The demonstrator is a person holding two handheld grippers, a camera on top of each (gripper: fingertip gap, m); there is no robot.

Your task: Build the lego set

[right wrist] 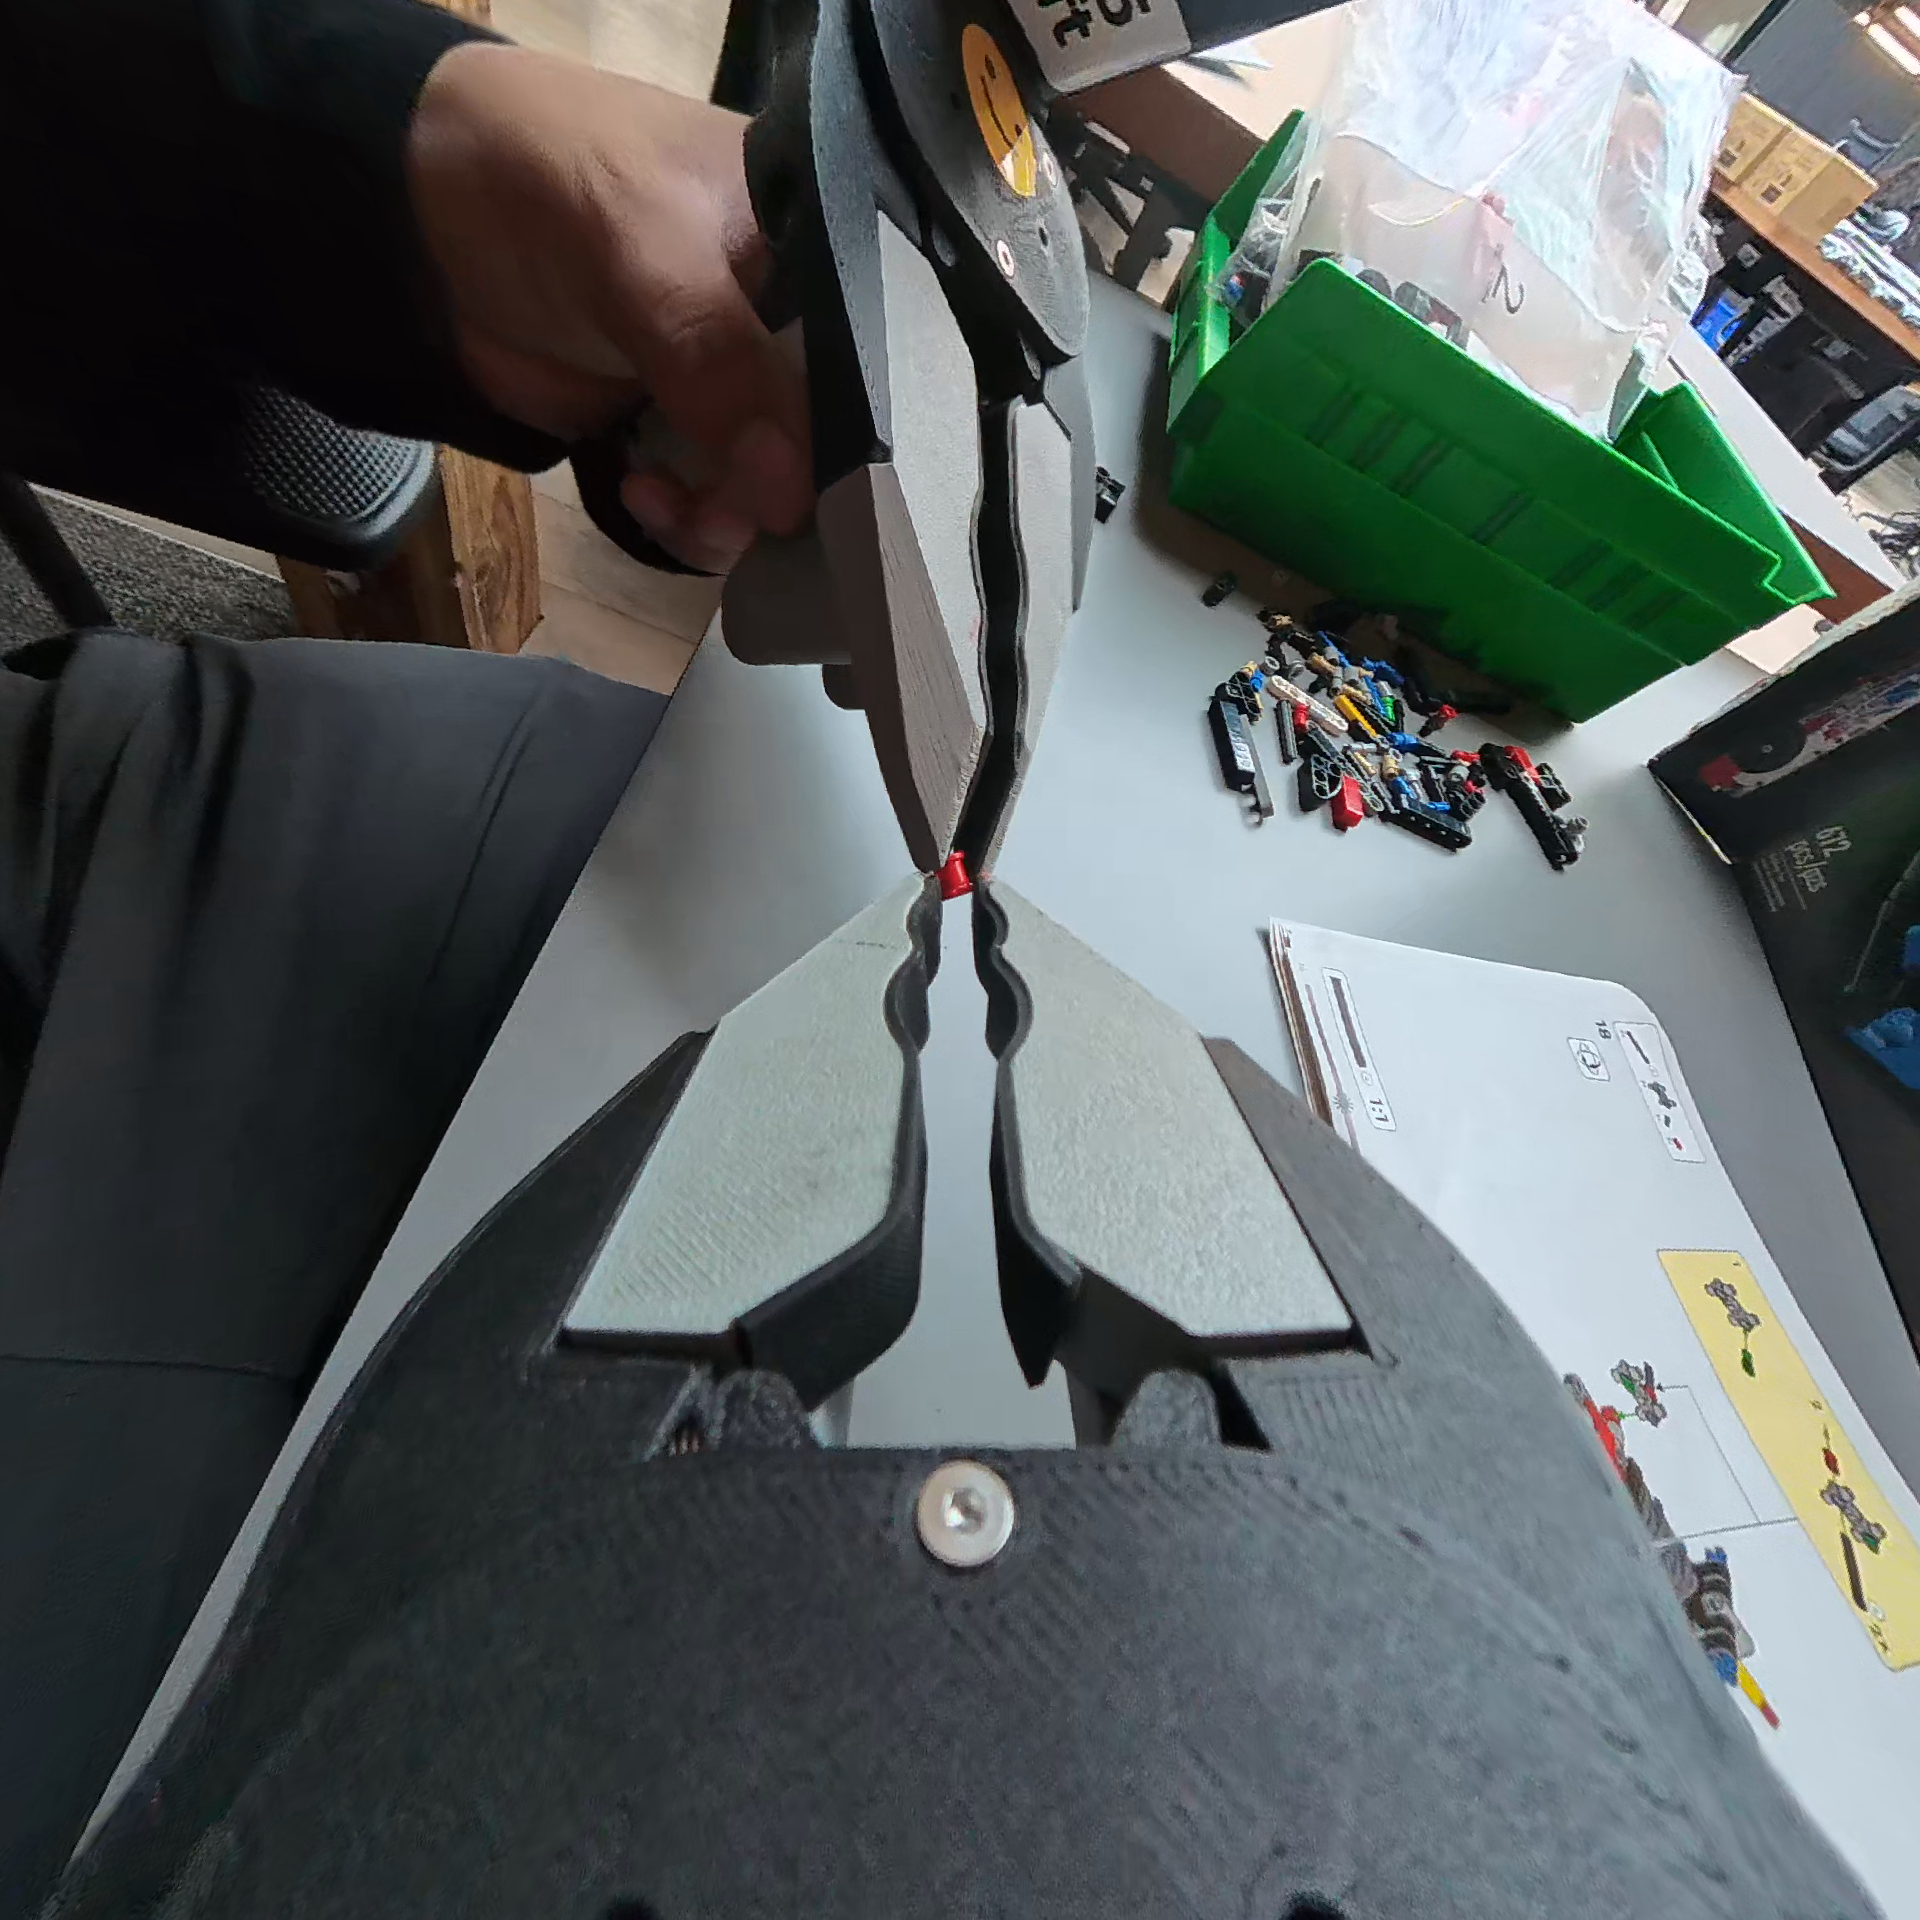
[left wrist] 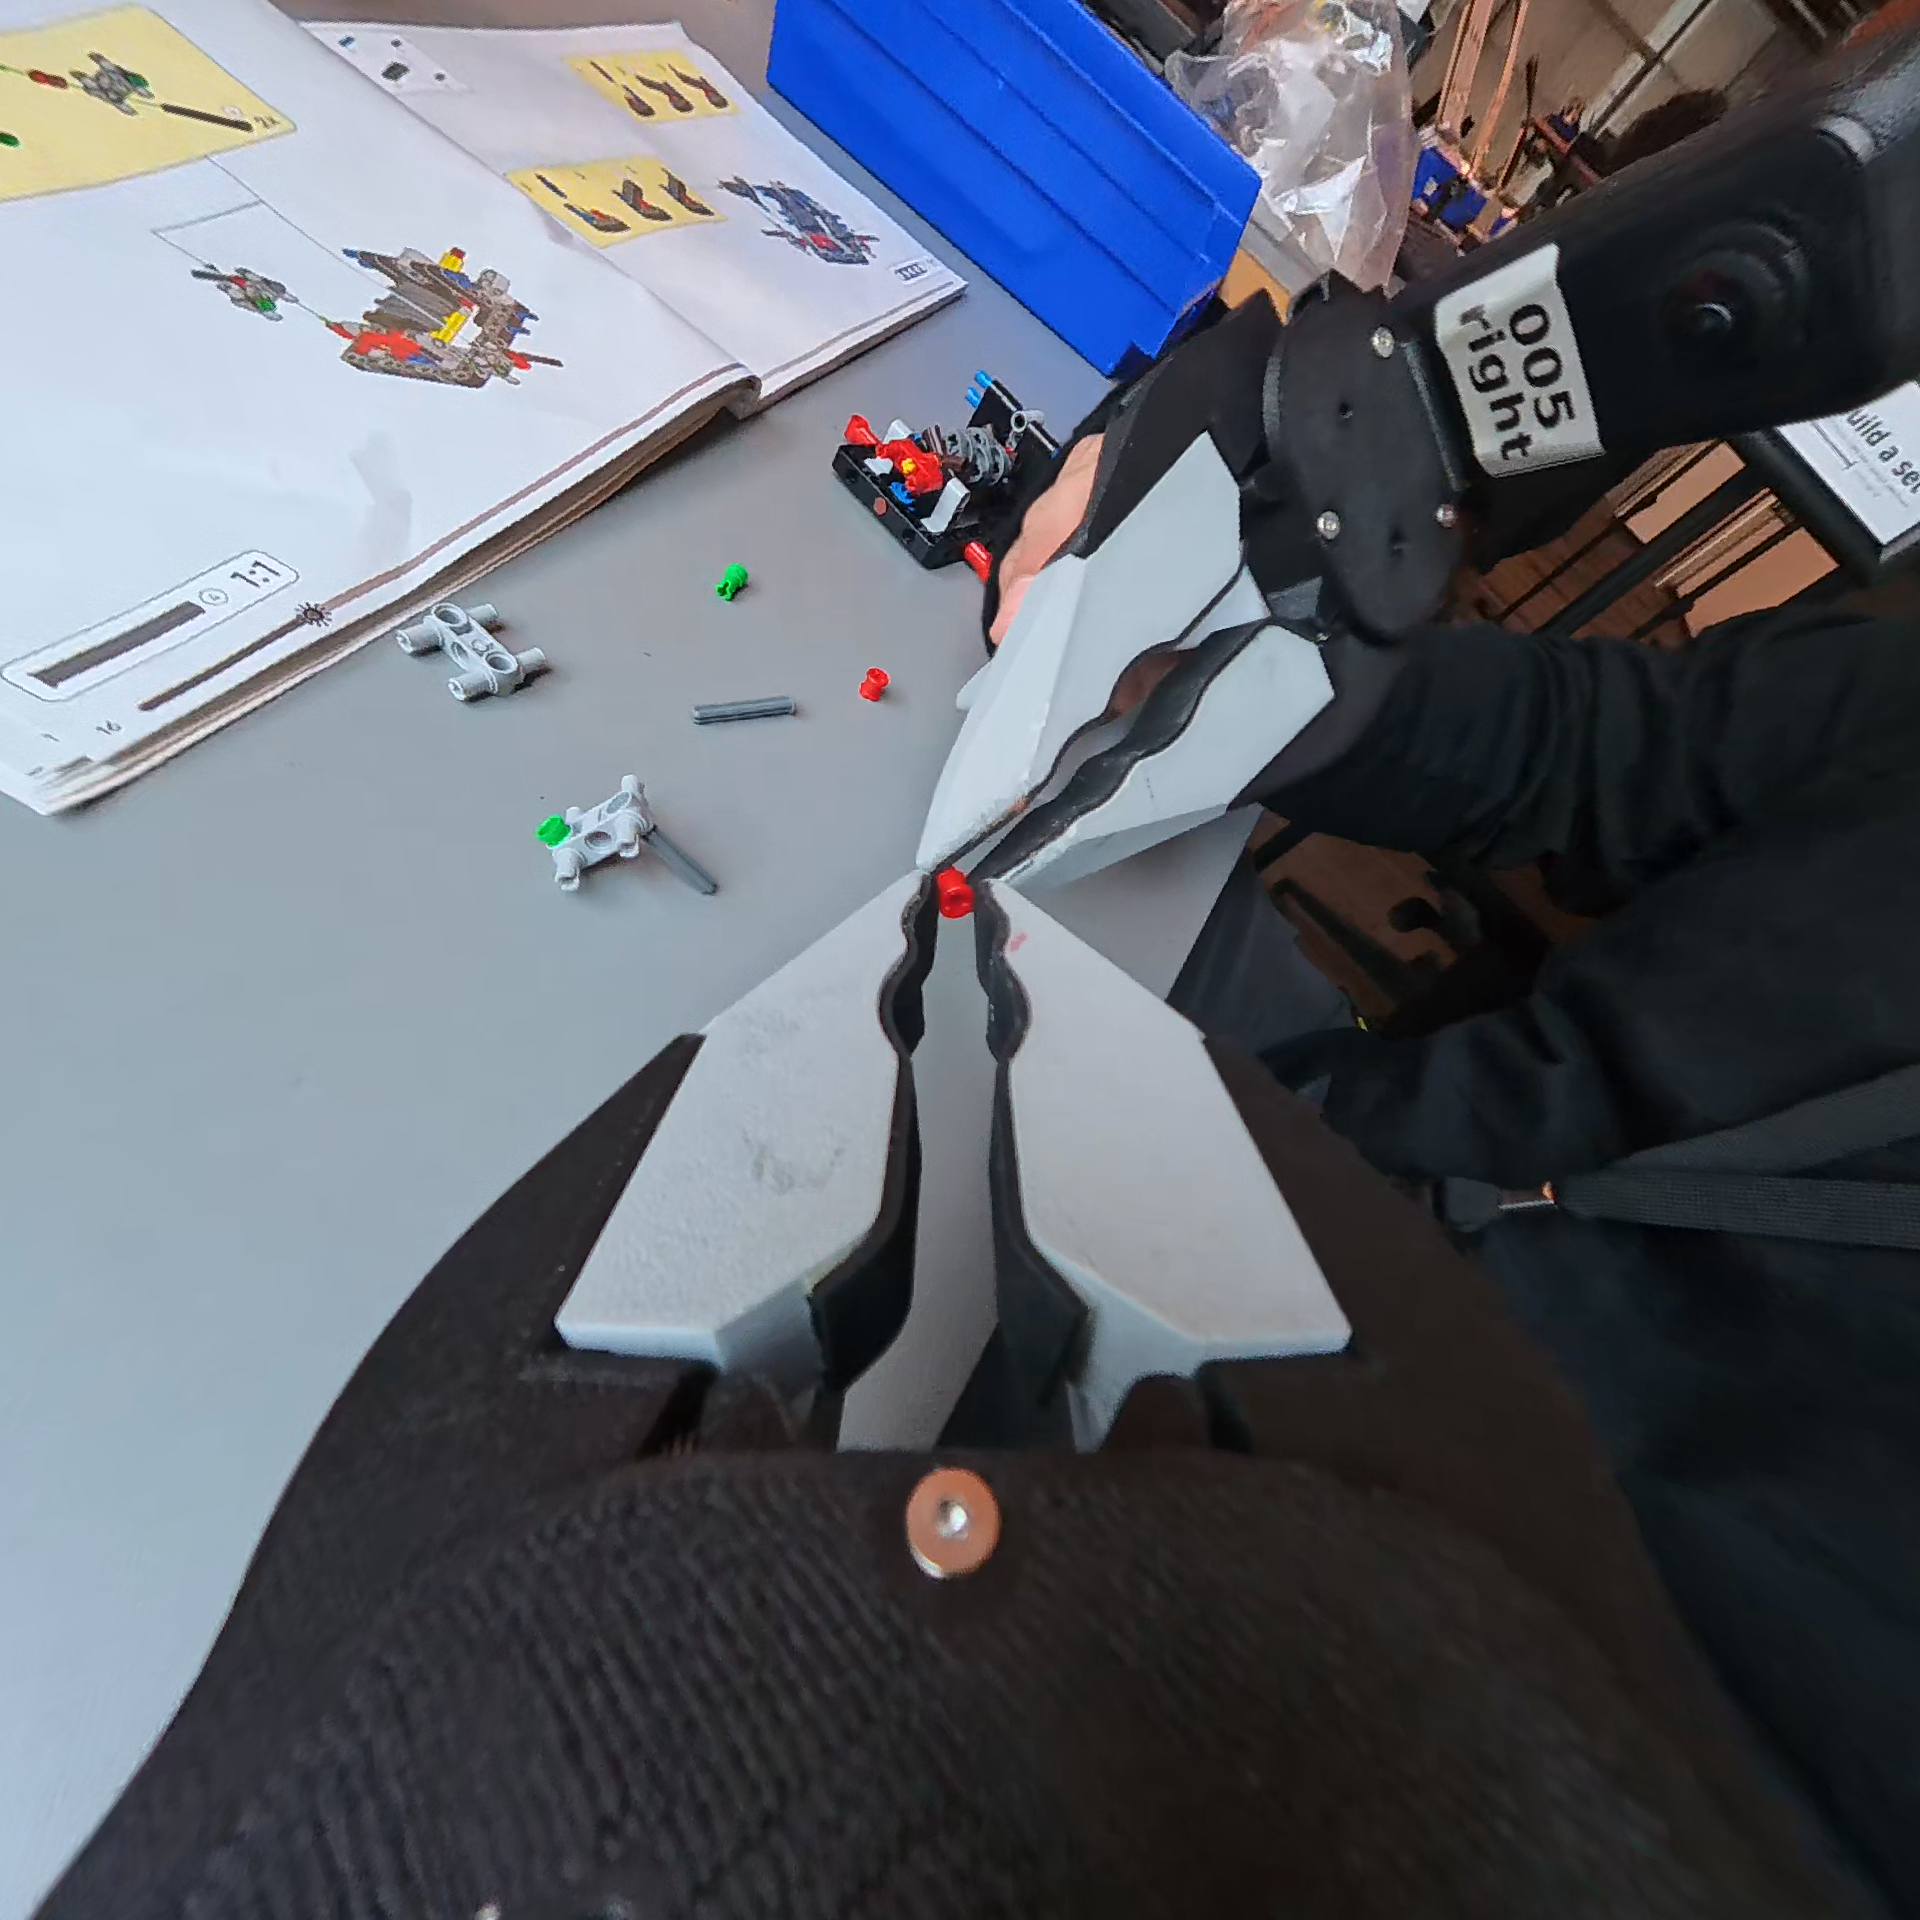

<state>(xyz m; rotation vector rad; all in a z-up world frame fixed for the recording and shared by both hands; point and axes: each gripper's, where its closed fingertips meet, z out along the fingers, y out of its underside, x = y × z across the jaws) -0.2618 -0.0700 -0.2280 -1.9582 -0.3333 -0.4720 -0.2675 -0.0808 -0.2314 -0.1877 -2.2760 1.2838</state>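
Note:
A small red Lego pin hangs above the grey table, pinched where both grippers meet tip to tip. My left gripper is closed on it from below. My right gripper comes in from the upper right, its tips closed against the same pin. In the right wrist view the red pin sits between my right gripper's tips, and the left gripper reaches down to it from above. A partly built black and red model rests on the table beyond.
Loose parts lie on the table: a green pin, a red pin, a dark axle, two grey connector pieces. The open instruction booklet and blue bin stand behind. A green bin, parts pile and box show in the right wrist view. Only a small space, under 4 cm, lies between the two pairs of fingers. Both grippers' tips are roughly 11 cm from the dark axle.

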